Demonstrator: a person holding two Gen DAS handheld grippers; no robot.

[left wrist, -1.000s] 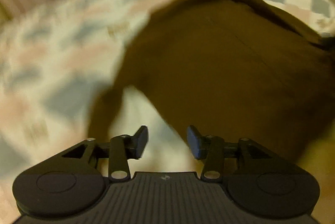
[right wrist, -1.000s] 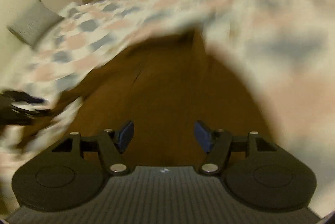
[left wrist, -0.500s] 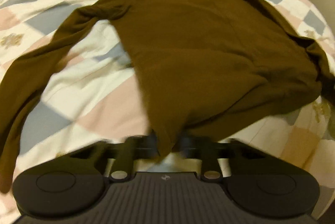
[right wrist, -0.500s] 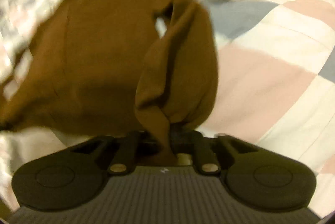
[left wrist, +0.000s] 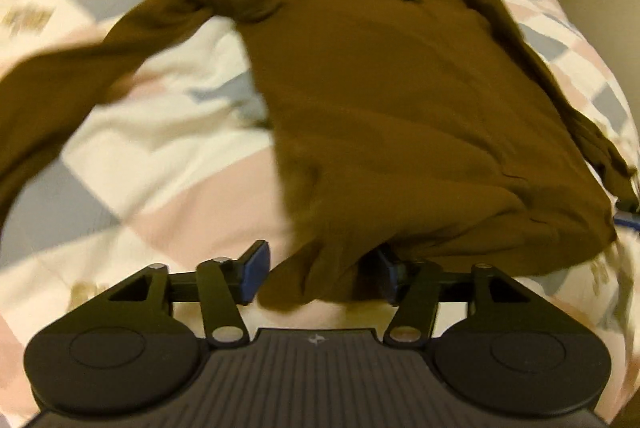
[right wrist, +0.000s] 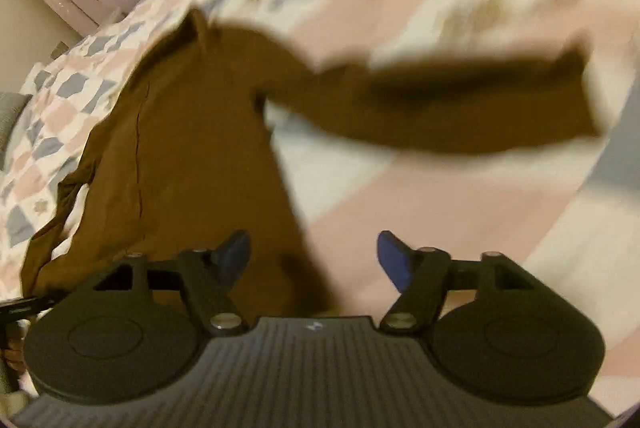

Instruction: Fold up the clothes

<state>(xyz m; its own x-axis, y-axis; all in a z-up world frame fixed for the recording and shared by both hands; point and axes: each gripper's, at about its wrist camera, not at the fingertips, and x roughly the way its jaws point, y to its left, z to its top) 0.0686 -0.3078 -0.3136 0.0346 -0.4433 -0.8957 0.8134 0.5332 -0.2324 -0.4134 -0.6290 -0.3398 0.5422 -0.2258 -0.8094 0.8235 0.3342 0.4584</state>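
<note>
I had a brown long-sleeved top [left wrist: 400, 108] spread flat, front down or up I could not tell, on a bed with a checked quilt [left wrist: 160, 168] in pink, grey and cream; it lay roughly square to me, hem nearest; the left gripper [left wrist: 316, 274] had just been opening, its jaws standing apart with the near hem corner lying loose between them, the pads not pressing it; the right gripper [right wrist: 312, 256] had likewise just been opening, its jaws apart over the other hem corner and bare quilt, gripping nothing; one sleeve [right wrist: 460, 108] stretched out sideways in the right view, the other sleeve [left wrist: 80, 76] trailed out in the left view; I judged the laying-out done and the folding itself not yet begun: both sleeves remained to be brought in, then the body doubled over.
</note>
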